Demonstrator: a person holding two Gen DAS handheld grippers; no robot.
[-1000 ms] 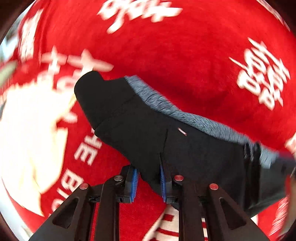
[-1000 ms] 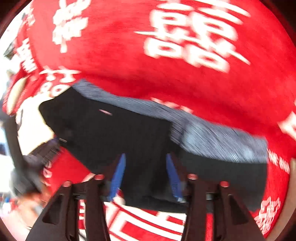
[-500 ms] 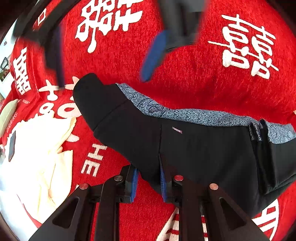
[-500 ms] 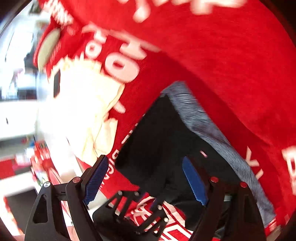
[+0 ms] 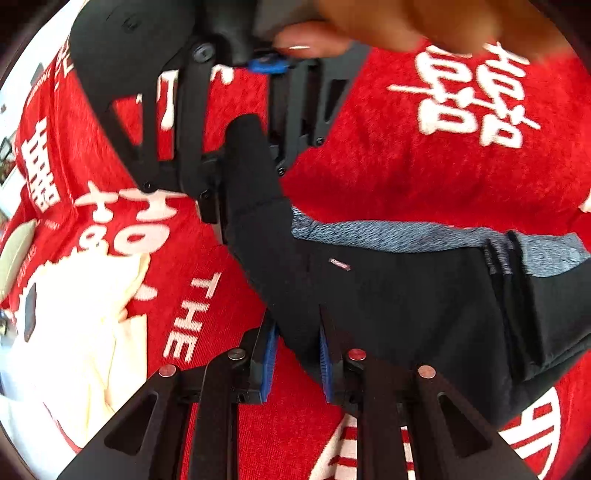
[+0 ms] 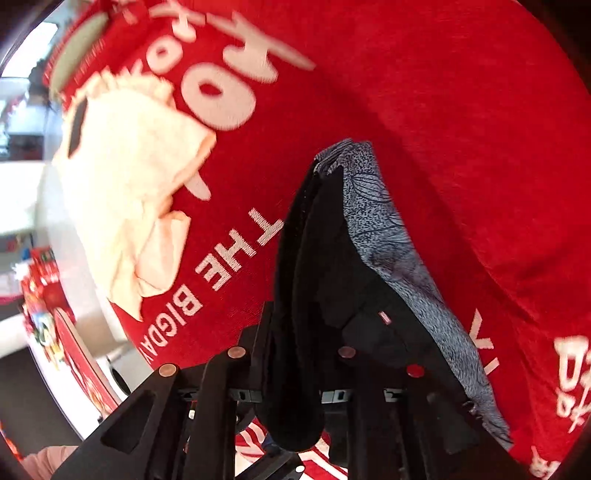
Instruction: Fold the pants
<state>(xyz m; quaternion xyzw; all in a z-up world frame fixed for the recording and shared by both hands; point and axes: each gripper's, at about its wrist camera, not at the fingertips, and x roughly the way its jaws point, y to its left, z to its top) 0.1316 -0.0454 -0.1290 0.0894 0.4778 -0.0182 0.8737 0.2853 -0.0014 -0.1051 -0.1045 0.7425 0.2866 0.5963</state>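
Holding: I grip the black pants [image 5: 388,295] with both claws, above the red blanket [image 5: 424,166].
Cloth: a cream cloth [image 5: 85,332] lies at the far left on the blanket, apart from the pants.
Blanket: it is red with white signs and the word "THE" beside the pants.
Left claw: my left claw [image 5: 295,363] is clenched on the near edge of the pants; the fabric sits between the two blue pads [image 5: 269,354].
Pants: they stretch across the middle, black on top, with a grey patterned layer [image 5: 406,230] along the far edge; one end rises up toward my other claw.
Right claw: my right claw [image 5: 221,192] has just been closing, and now it is clamped on the raised end of the pants; in the right wrist view the black fabric [image 6: 303,314] fills the space between its fingers and hangs over them.
Hand: my hand [image 5: 388,22] is at the top, on the right claw's handle.
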